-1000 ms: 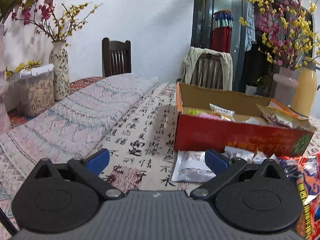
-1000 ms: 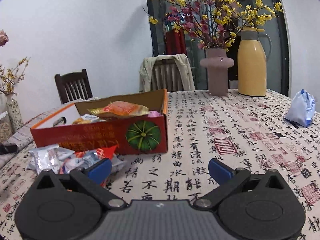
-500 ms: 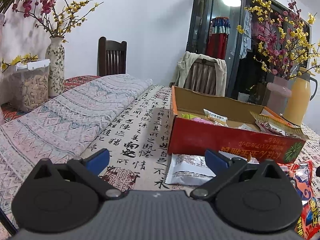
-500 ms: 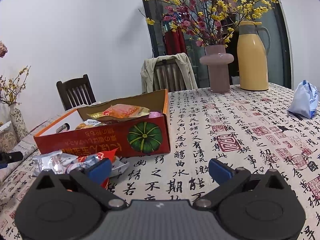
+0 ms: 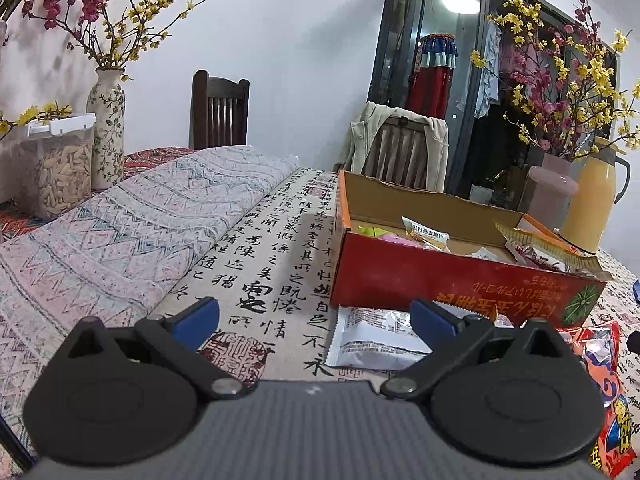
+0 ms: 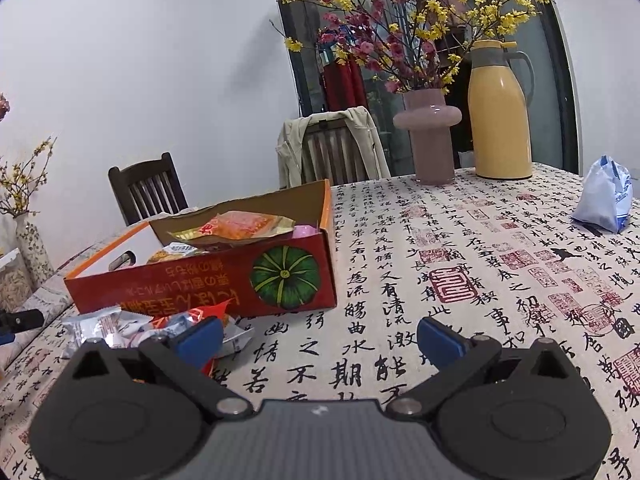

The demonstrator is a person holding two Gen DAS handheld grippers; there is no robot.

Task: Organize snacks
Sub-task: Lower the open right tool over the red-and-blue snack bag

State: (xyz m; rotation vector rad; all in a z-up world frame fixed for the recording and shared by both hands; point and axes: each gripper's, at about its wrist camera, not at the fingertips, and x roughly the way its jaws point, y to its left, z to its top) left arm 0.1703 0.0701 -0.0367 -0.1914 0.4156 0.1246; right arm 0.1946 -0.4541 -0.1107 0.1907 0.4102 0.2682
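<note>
A red cardboard box (image 5: 440, 276) with a pumpkin picture (image 6: 285, 276) stands on the calligraphy tablecloth and holds several snack packets. A white packet (image 5: 372, 338) lies in front of it, and a red-orange packet (image 5: 608, 392) at the right. In the right wrist view a heap of loose packets (image 6: 132, 324) lies before the box. My left gripper (image 5: 316, 318) is open and empty, a little short of the white packet. My right gripper (image 6: 320, 338) is open and empty, to the right of the heap.
A pink vase (image 6: 428, 132) with blossoms and a yellow thermos (image 6: 502, 112) stand behind the box. A white-blue bag (image 6: 606, 196) lies far right. A folded patterned cloth (image 5: 120, 236), a clear jar (image 5: 60, 164) and a floral vase (image 5: 106, 128) are at left. Chairs stand beyond the table.
Both grippers have risen and drawn back slightly, so the box and packets sit a bit lower and farther in view. Both stay open and empty.
</note>
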